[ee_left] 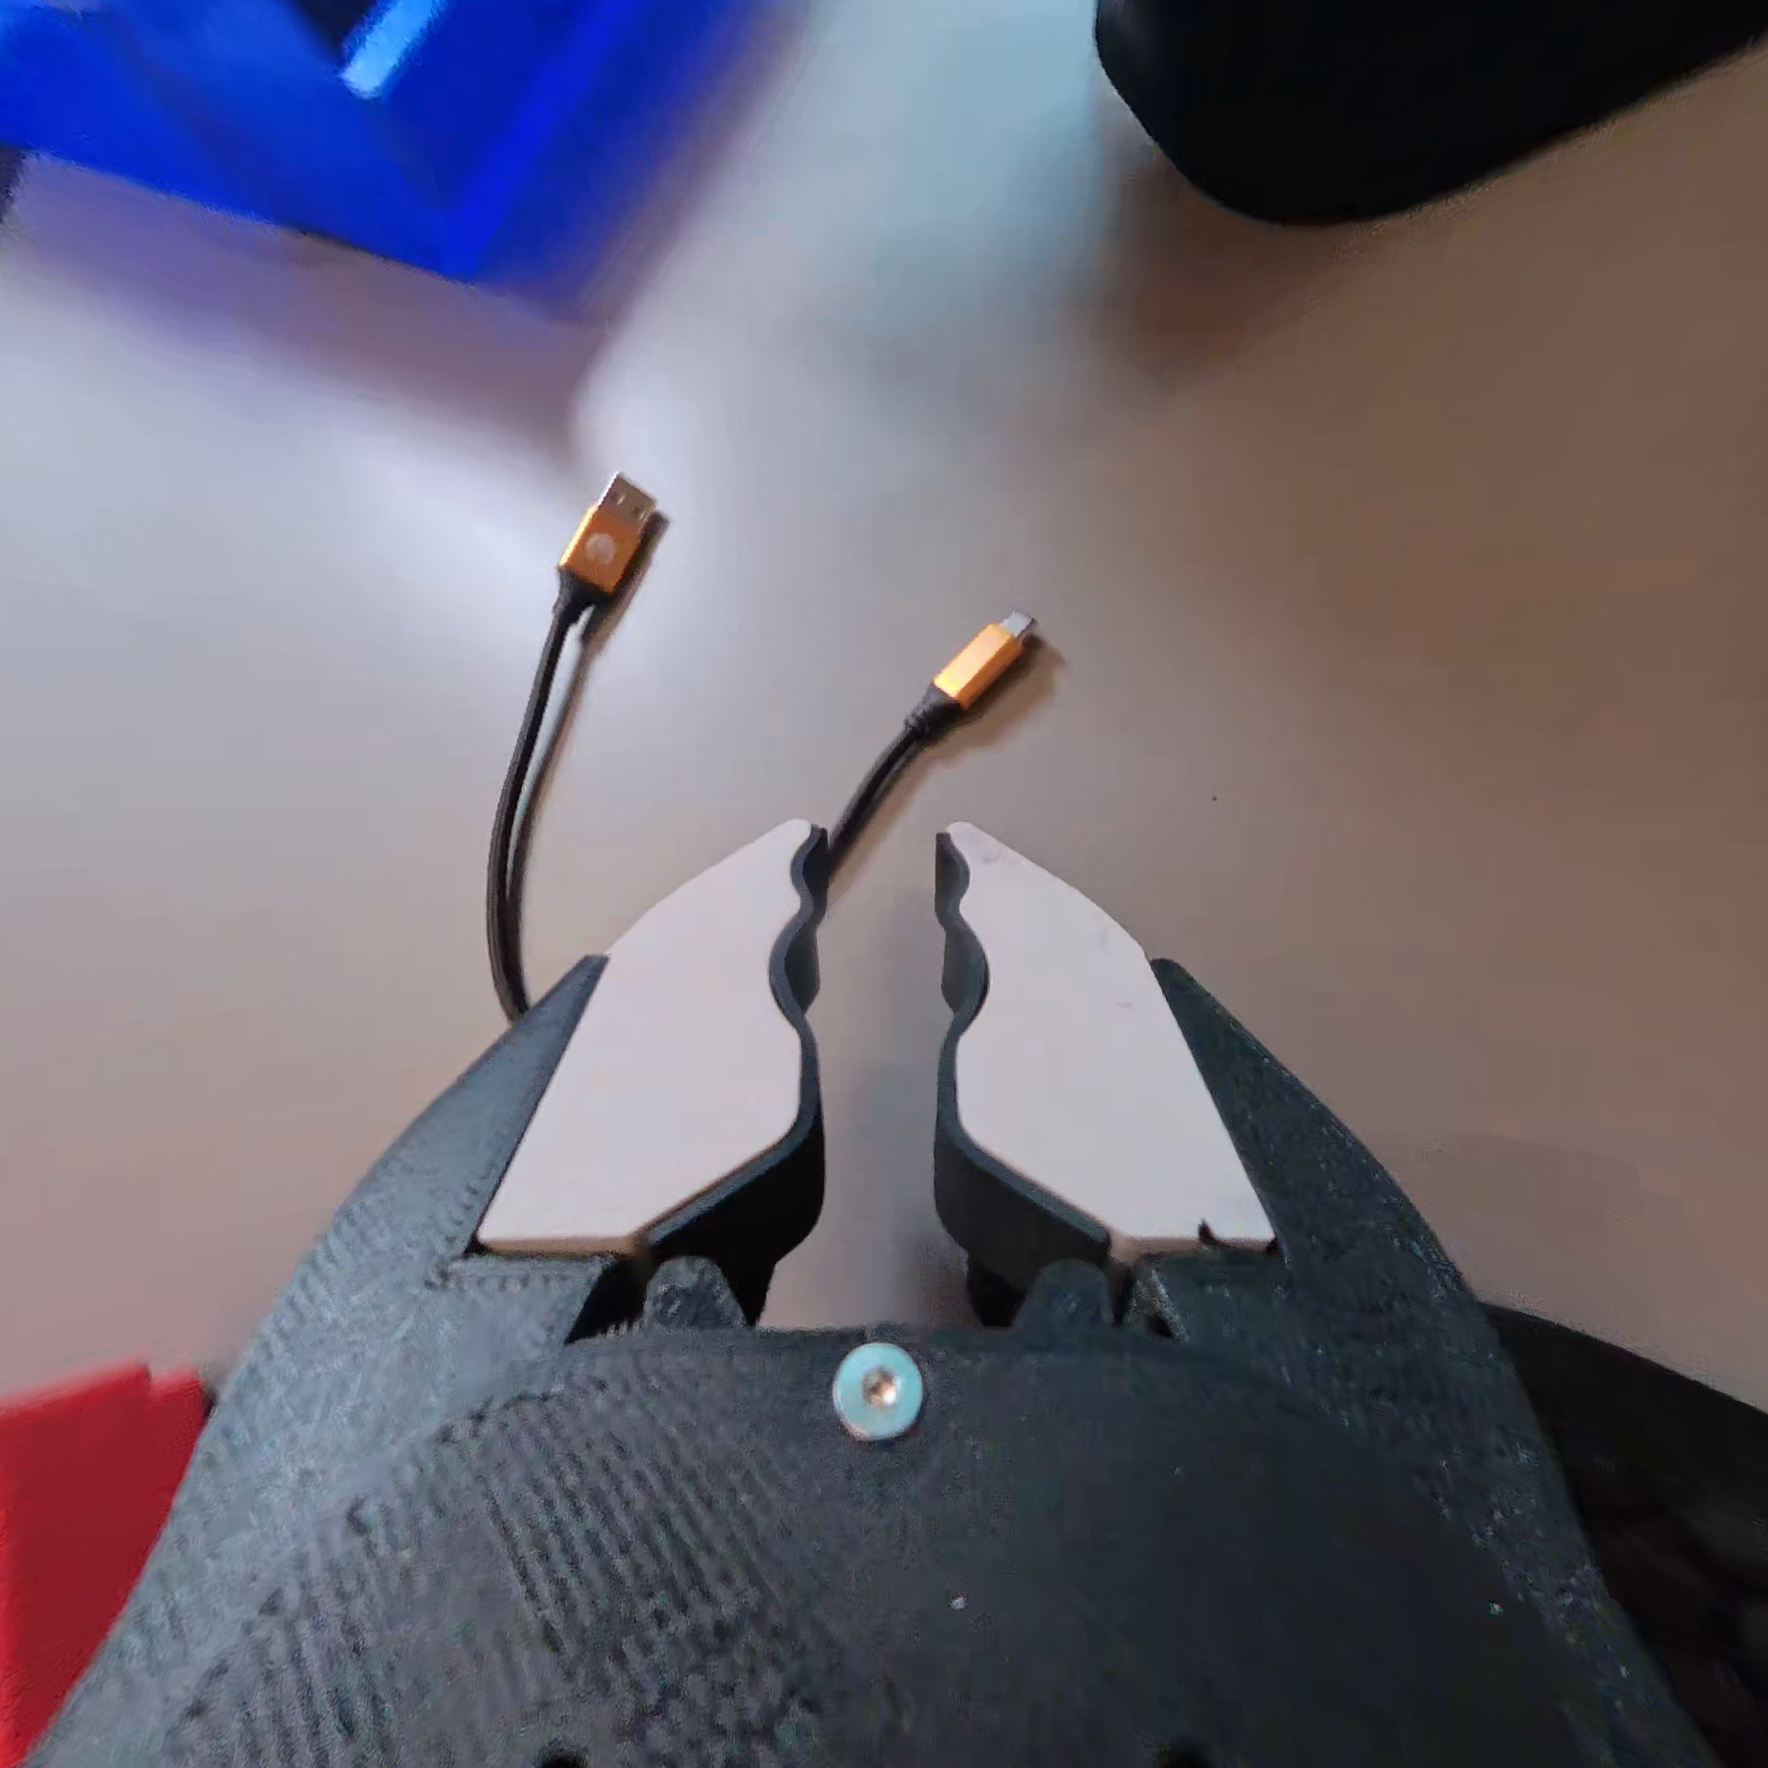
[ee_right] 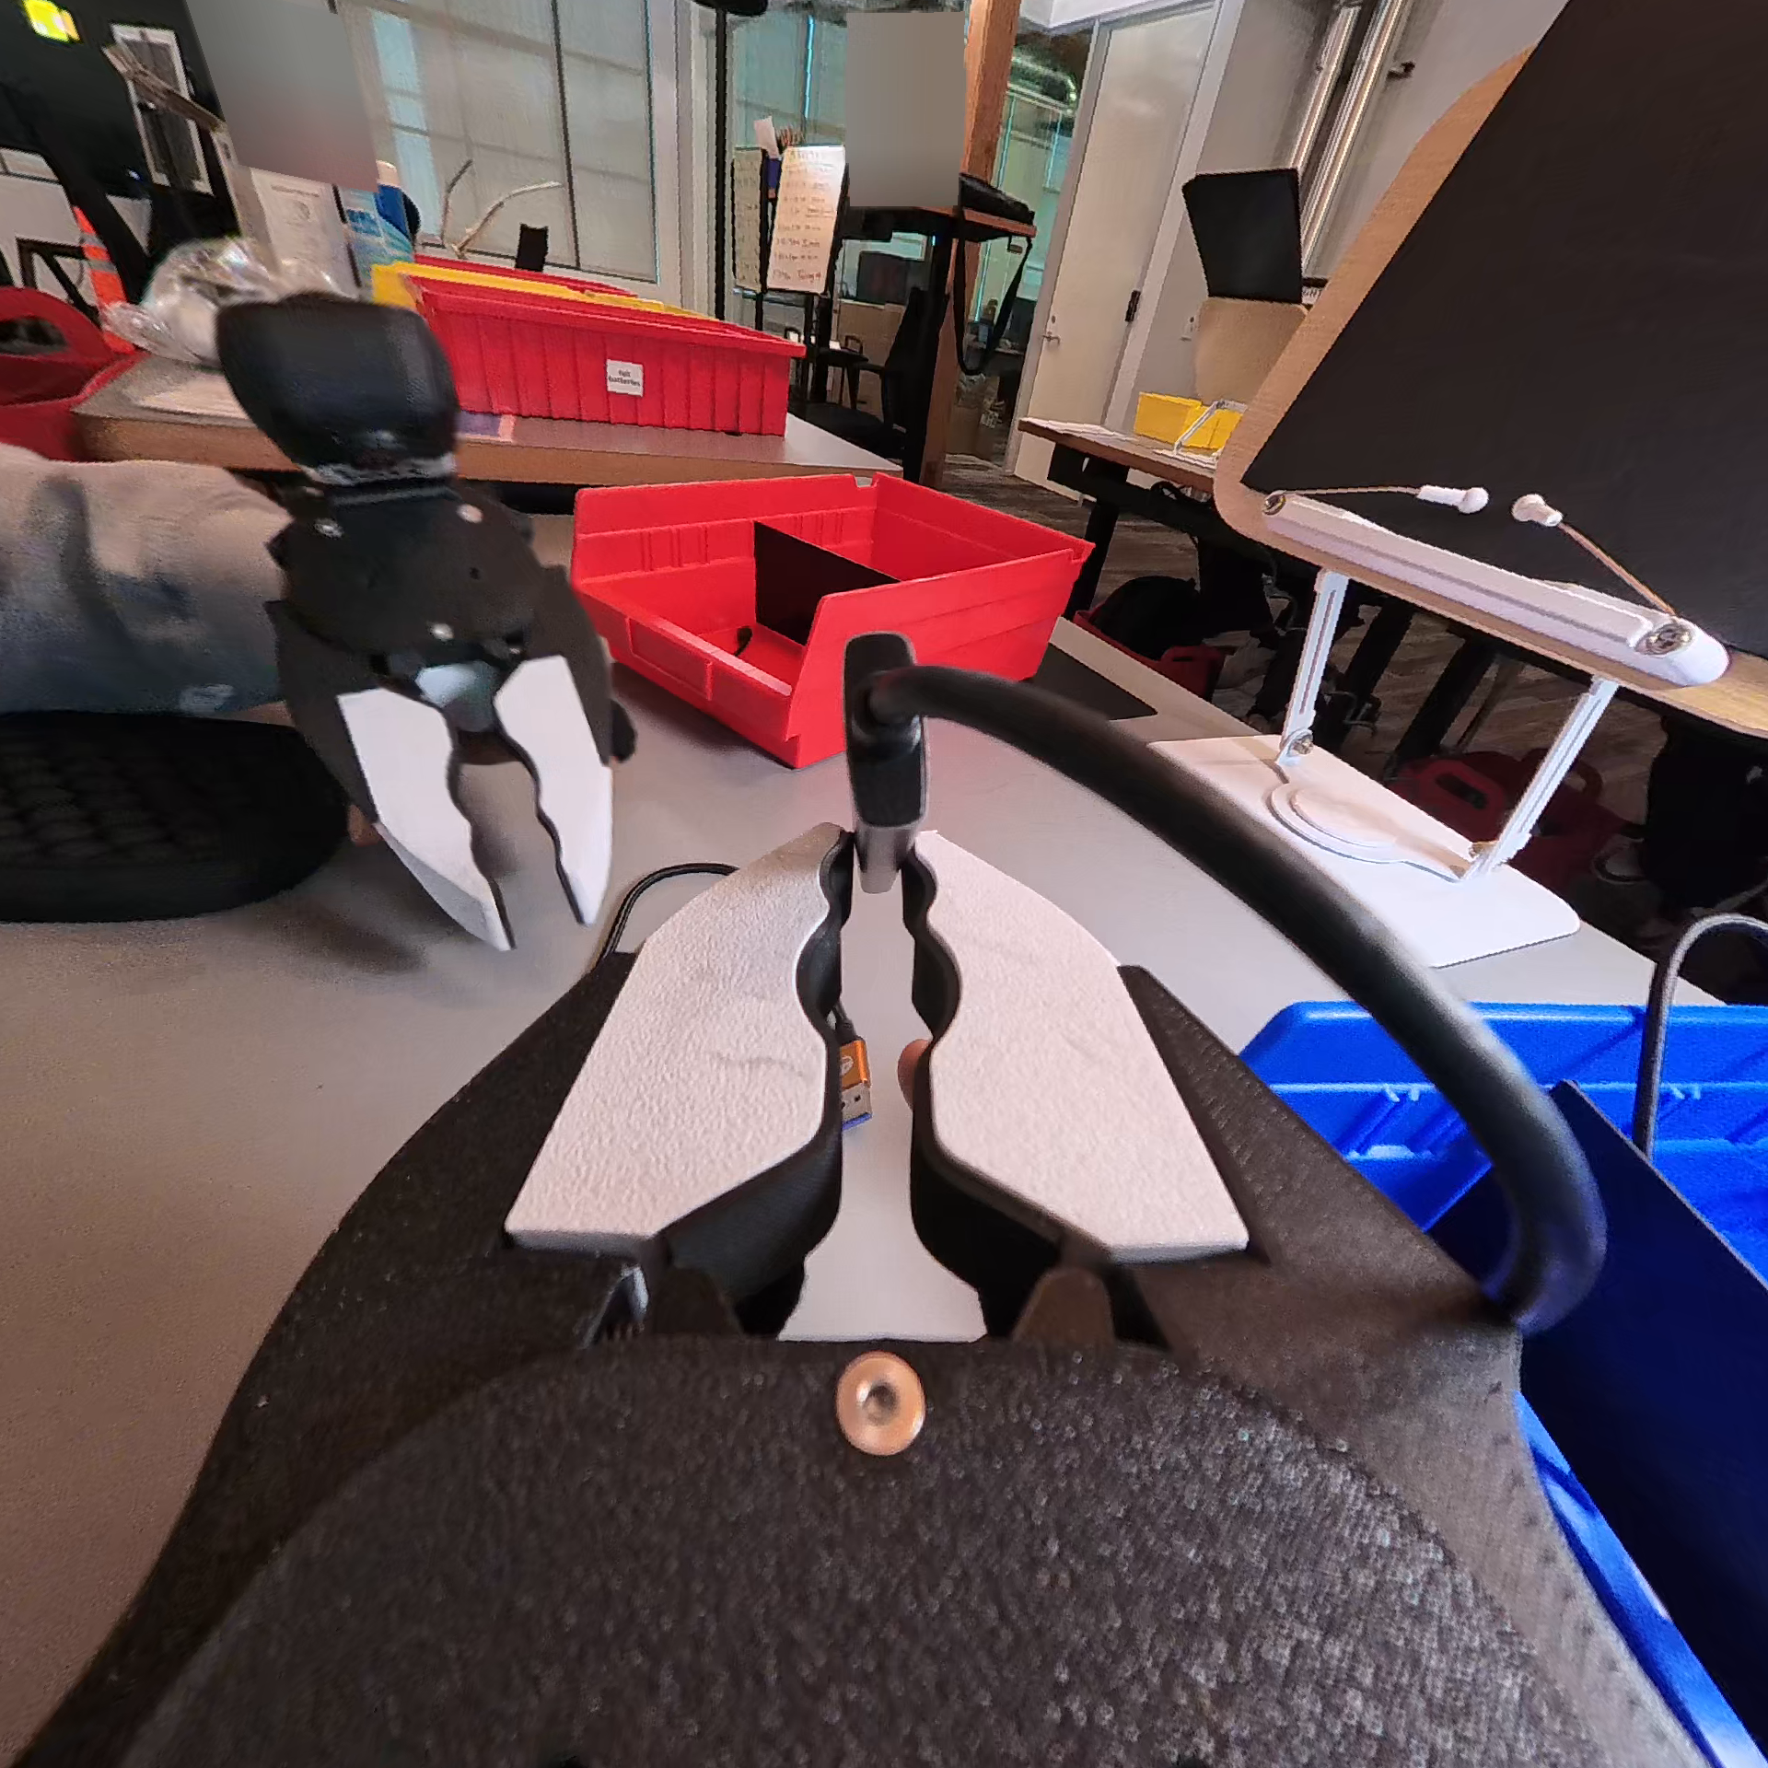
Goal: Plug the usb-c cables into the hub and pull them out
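In the left wrist view my left gripper [ee_left: 875,837] is open and empty, held above the grey table. Ahead of it lie a black cable's two orange-sleeved ends: a USB-C plug [ee_left: 985,660] just beyond the fingertips and a wider USB-A plug [ee_left: 612,545] to the left. In the right wrist view my right gripper [ee_right: 880,847] is shut on the lower end of a slim dark grey hub [ee_right: 885,756], held upright, with its thick black lead [ee_right: 1339,918] arching right. An orange plug [ee_right: 853,1070] shows on the table through the finger gap. The left gripper [ee_right: 545,918] hangs open at the left.
A red bin [ee_right: 823,593] stands behind the hub and a blue bin [ee_right: 1416,1100] at the right, also showing in the left wrist view [ee_left: 335,143]. A white stand [ee_right: 1387,842] holding a dark board is far right. A black cushion-like object [ee_right: 124,813] lies at the left. Some 15 cm of space lies between my two pairs of fingers. The USB-C plug [ee_left: 985,660] sits 5 cm or so from the ends of my left fingers.
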